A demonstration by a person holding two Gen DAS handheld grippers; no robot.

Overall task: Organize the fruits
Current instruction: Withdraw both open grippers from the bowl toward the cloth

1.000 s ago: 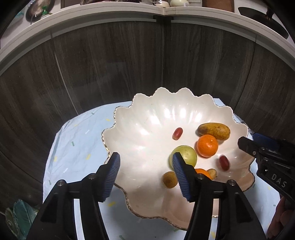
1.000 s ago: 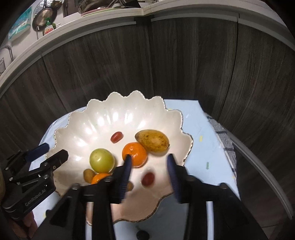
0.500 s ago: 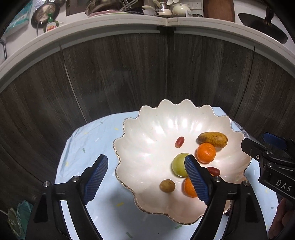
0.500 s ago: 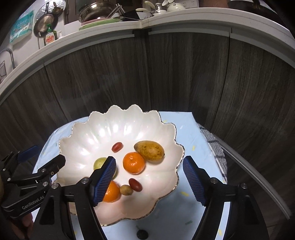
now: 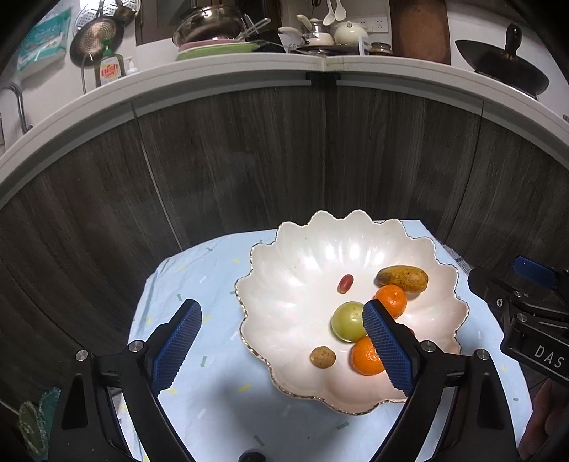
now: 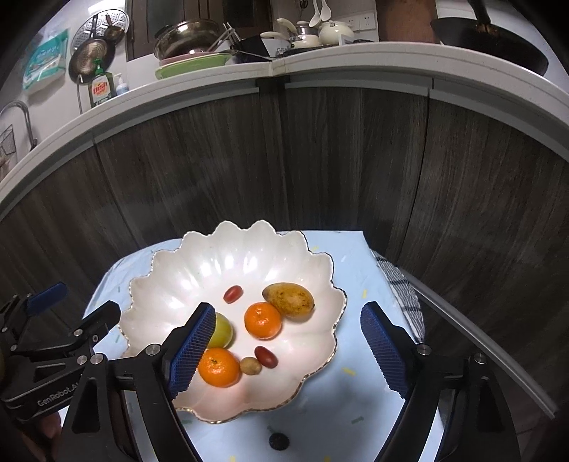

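Home kitchen: worktop [image 5: 227, 76] across top of frame w/ pans [image 5: 206, 25], dish soap [image 5: 109, 67], wok [image 5: 501, 67] upper right.

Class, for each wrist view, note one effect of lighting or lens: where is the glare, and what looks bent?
Left wrist view: bright glare patches on the white bowl; the counter edge bows into an arc. Right wrist view: similar glare on the bowl, dark vignetted corners, and the cabinet fronts curve.
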